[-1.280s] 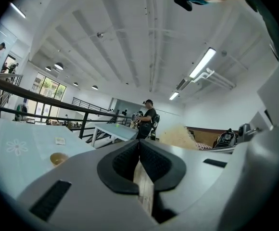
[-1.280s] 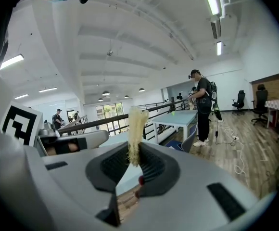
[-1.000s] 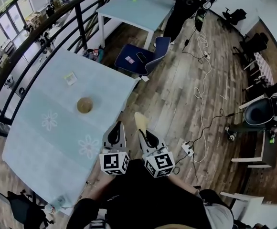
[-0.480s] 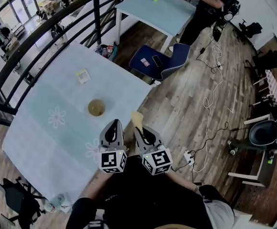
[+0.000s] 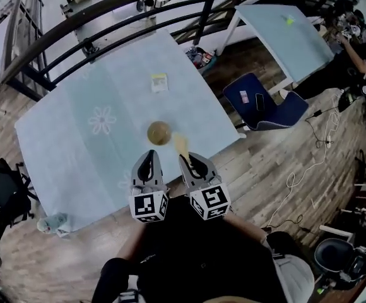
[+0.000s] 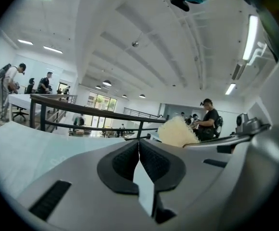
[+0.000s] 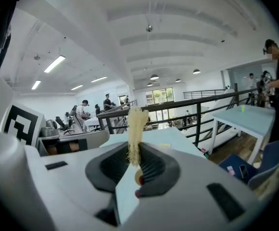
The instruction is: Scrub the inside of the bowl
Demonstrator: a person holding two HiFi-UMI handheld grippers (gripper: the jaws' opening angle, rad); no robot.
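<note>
So in the last second the person had swung round to face the table (image 5: 63,144) properly. A second back the bowl (image 5: 159,132) sat well off ahead and to the left; by this point it was just in front of both grippers, out on the cloth, upright, nothing touching it.

The right gripper (image 5: 191,161) was clamped on a pale yellow scrub pad (image 5: 182,145), which stuck out past the tips and hovered right beside the bowl's right edge in the head view. I couldn't tell how high above the table it was. The left gripper (image 5: 148,161) had its jaws pressed together with nothing in them.

My guess: the approach was basically done and no scrubbing had started yet. The pad needed to drop into the bowl, and with the left one closed nothing was steadying the bowl.
</note>
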